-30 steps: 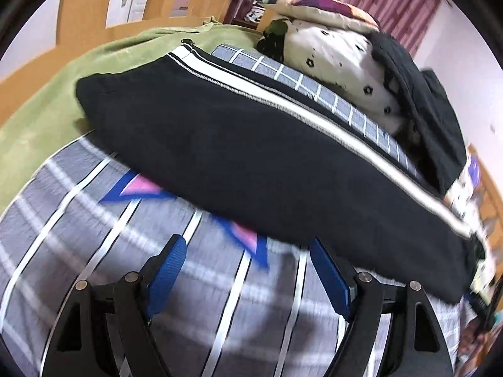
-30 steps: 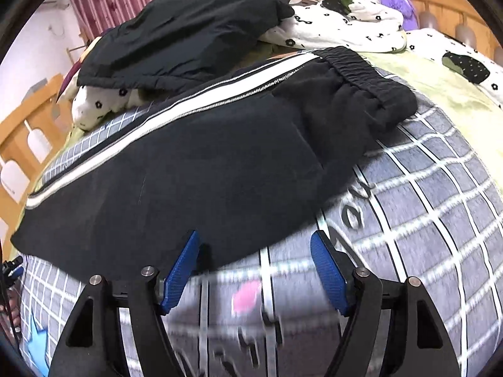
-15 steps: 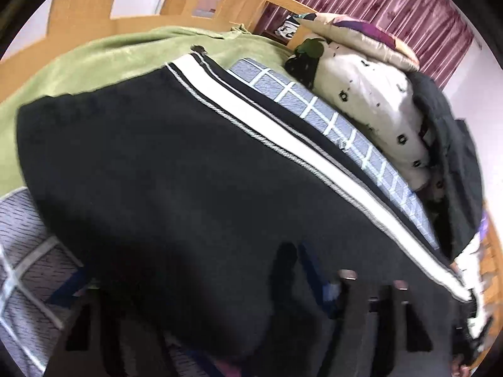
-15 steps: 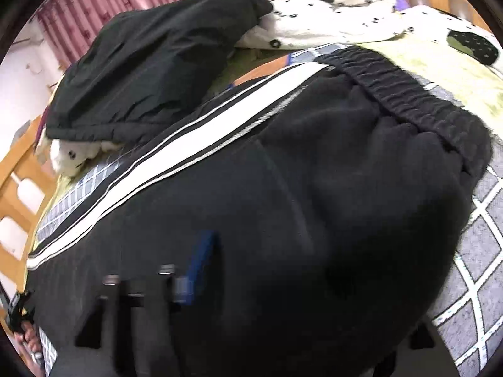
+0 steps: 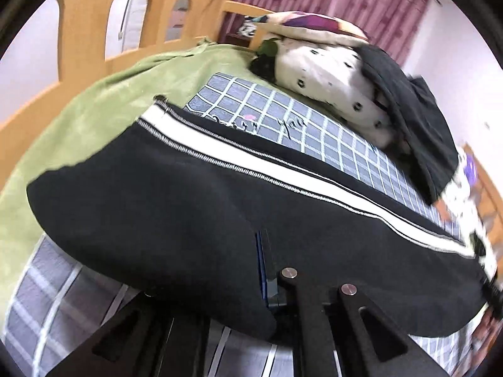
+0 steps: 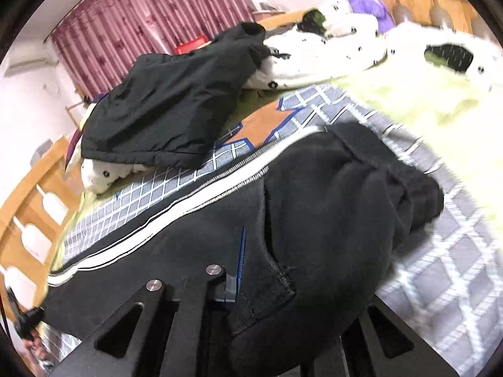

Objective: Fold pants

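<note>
Black pants [image 5: 188,194] with a white side stripe [image 5: 283,169] lie lengthwise across the bed. My left gripper [image 5: 255,248] has its jaws closing tight on the near edge of the leg end. One blue pad [image 5: 260,251] shows against the cloth; the other finger is hidden under the fabric. In the right wrist view the pants [image 6: 330,204] bunch up near the elastic waistband [image 6: 393,169]. My right gripper [image 6: 251,248] is closing on the near edge there, with fabric pinched against its blue pad [image 6: 241,251]. The gripped edge hangs raised off the sheet.
A grey checked sheet [image 5: 283,119] covers the bed, with a green blanket [image 5: 94,125] at its far side. Behind the pants lie a black jacket [image 6: 176,116] and white spotted bedding [image 5: 330,72]. A wooden bed frame [image 5: 88,31] and red curtains [image 6: 141,25] stand behind.
Both grippers were open short of the pants' near edge. They pushed forward over it, closed on the fabric and lifted the edge off the sheet.
</note>
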`<state>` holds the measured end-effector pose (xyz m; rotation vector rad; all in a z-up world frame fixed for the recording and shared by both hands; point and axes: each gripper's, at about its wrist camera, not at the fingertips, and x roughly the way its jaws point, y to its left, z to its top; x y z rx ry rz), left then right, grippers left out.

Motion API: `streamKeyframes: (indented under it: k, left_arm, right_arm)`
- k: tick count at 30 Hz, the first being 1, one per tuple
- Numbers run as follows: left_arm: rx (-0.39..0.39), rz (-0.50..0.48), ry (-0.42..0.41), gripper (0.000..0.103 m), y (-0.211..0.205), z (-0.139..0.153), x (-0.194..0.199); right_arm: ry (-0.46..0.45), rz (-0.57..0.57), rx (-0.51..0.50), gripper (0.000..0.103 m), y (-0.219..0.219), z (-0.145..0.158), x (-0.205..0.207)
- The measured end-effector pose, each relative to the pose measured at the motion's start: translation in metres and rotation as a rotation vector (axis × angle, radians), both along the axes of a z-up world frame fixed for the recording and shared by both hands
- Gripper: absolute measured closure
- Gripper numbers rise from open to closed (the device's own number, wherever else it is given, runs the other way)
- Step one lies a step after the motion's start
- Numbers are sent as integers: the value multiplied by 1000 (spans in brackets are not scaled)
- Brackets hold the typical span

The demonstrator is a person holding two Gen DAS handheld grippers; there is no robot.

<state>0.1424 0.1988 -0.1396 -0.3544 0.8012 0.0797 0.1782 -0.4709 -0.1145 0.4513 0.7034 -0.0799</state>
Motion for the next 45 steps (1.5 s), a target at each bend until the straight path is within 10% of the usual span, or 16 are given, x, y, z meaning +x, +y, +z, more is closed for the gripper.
streamKeyframes:
  k: [10,14,18,26,34,45]
  left_arm:
    - [20,-127,76,86,-12,-27,-88]
    - [-2,-68,69,73,-9,-37,-103]
    - [0,-90,42,36,-10,-35,-119]
    - [62,-19,30,28,-16,-34,-143]
    - [-2,122,31,28,-1,-33,-143]
    - [-20,252,52,29,27,-36,-125]
  right_arm:
    - [70,63,-49,92,-37,-6,-116]
    - [192,9,-15,65,-47,-45,-133]
    - [121,-59,47,41,-62,-47,-167]
    - [62,-214,172,24,-106,-53,-133]
    - [11,-225,39,61,-122,-17,-86]
    - [-25,-229,17,62,-159,-20,-108]
